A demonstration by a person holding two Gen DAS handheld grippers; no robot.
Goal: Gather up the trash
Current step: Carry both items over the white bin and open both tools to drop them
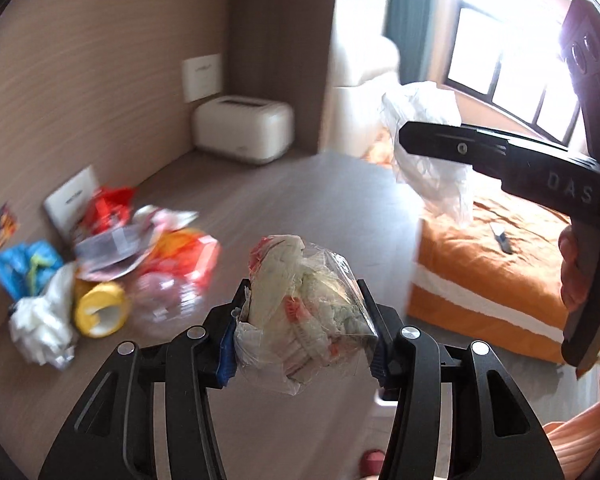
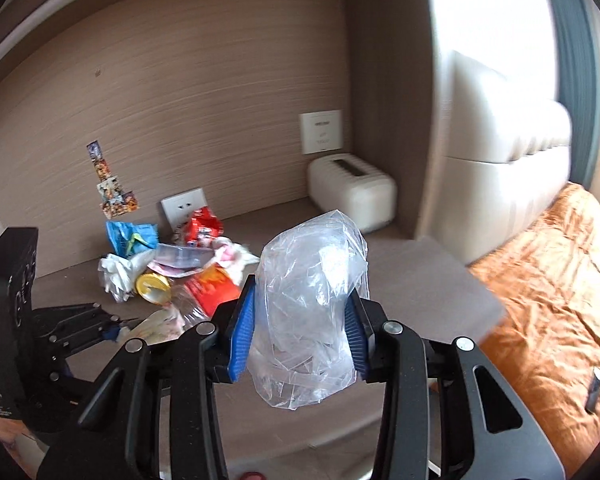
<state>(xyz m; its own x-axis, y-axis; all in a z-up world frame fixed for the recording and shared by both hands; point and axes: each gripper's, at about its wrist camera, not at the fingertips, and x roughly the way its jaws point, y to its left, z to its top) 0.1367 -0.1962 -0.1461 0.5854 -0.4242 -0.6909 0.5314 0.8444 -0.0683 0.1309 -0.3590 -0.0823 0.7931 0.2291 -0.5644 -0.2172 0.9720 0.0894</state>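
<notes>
In my left gripper (image 1: 306,320) I've got a wadded bundle (image 1: 300,308), jaws closed on it from both sides: crumpled whitish paper w/ red print wrapped in clear film, lumpy, soft, bulging above the pads. Pinched round the middle, prob so it doesn't unfold or shed bits. My right gripper (image 2: 300,340) is clamped on a clear plastic bag (image 2: 312,312), blue ribbed pads (image 2: 242,340) pressing its sides; thin, glossy, wrinkled film, puffed up above the jaws and sagging below. From the left cam the same bag hangs off the right gripper's tip, above the bed edge. I'd guess the bag's meant to take the trash, held near one end so it can be opened.

Further out, the rest of the trash pile (image 2: 172,268) sits on the brown desk (image 2: 420,280) by the wall: blue wrapper, red packets, white crumpled tissue, a yellow tub on its side, all flimsy & creased. Behind, a cream toaster (image 2: 352,196), smooth, rounded, in the corner. Right of the desk, bed w/ rumpled orange cover (image 2: 548,292)
</notes>
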